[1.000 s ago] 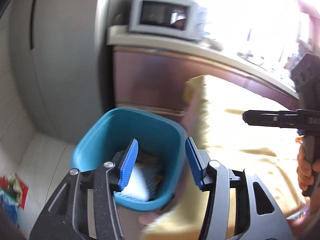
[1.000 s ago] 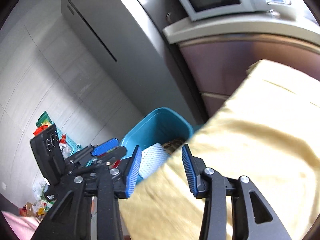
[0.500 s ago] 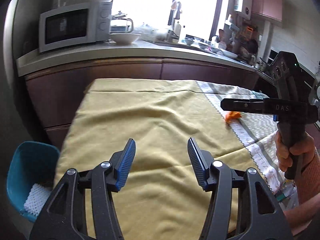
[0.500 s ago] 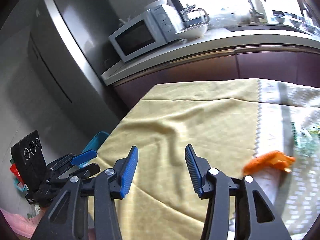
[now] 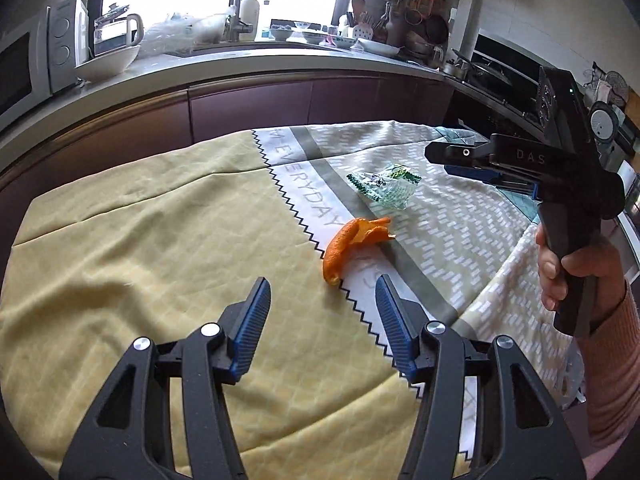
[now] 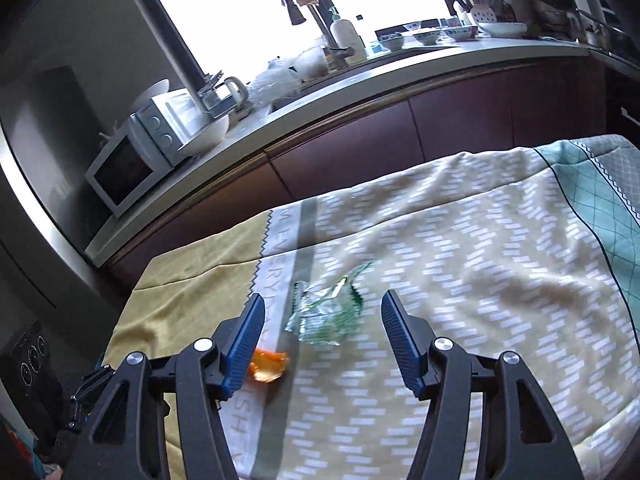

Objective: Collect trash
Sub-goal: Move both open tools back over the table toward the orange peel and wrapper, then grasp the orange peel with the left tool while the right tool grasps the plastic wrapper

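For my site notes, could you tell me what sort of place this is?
Most likely a home kitchen: a microwave and sink tap on the counter, dishes by the window, and a cloth-covered table.

The left wrist view is taken from just behind the left fingers (image 5: 248, 328), angled down across the tabletop (image 5: 140, 240) toward the kitchen counter (image 5: 240, 60). The right wrist view is set the same way behind the right fingers (image 6: 400, 340), tilted a bit, close over the cloth. Shared by both: the orange peel (image 5: 352, 240) (image 6: 269, 366), the crumpled wrapper (image 5: 386, 186) (image 6: 324, 316), the microwave (image 5: 36, 48) (image 6: 132, 156) and the counter. The right gripper (image 5: 486, 168) is caught side-on in the left view.
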The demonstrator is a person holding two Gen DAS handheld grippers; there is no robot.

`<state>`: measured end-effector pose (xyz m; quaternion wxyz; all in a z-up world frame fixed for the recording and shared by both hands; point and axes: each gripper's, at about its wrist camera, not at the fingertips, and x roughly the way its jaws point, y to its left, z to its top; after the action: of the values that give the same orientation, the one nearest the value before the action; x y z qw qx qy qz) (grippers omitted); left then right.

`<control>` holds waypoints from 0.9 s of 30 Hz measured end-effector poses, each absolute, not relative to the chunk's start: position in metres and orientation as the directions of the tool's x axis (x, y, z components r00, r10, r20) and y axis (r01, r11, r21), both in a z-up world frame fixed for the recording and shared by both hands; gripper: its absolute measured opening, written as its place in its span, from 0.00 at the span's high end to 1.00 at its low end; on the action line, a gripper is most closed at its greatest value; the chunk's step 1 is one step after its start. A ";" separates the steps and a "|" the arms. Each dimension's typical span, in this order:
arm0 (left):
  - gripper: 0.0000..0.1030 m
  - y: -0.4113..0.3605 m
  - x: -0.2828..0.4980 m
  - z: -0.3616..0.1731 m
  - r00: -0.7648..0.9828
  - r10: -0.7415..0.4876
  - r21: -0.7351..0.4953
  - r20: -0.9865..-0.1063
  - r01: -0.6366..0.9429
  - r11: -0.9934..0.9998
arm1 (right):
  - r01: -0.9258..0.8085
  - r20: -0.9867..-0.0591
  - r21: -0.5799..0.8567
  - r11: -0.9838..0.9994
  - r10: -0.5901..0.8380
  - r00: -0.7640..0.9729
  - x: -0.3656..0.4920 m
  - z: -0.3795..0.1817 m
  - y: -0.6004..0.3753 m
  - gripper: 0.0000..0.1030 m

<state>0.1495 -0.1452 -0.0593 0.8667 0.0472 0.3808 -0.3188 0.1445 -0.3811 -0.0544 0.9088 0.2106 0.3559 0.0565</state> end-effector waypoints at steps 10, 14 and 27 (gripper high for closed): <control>0.52 -0.184 0.185 -0.083 0.389 -0.518 -0.213 -0.761 0.605 0.767 | 0.059 -0.625 0.556 0.829 0.370 0.687 0.173 -0.086 -0.404 0.43; 0.64 -0.185 0.192 -0.088 0.373 -0.518 -0.231 -0.770 0.594 0.770 | 0.038 -0.608 0.592 0.805 0.415 0.676 0.174 -0.090 -0.402 0.58; 0.87 -0.175 0.191 -0.090 0.395 -0.521 -0.258 -0.757 0.552 0.793 | -0.007 -0.557 0.624 0.781 0.451 0.698 0.158 -0.085 -0.399 0.96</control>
<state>0.1910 -0.1754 -0.0898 0.8351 0.0172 0.4464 -0.3211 0.1577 -0.3991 -0.0848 0.8699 0.3033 0.3659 0.1318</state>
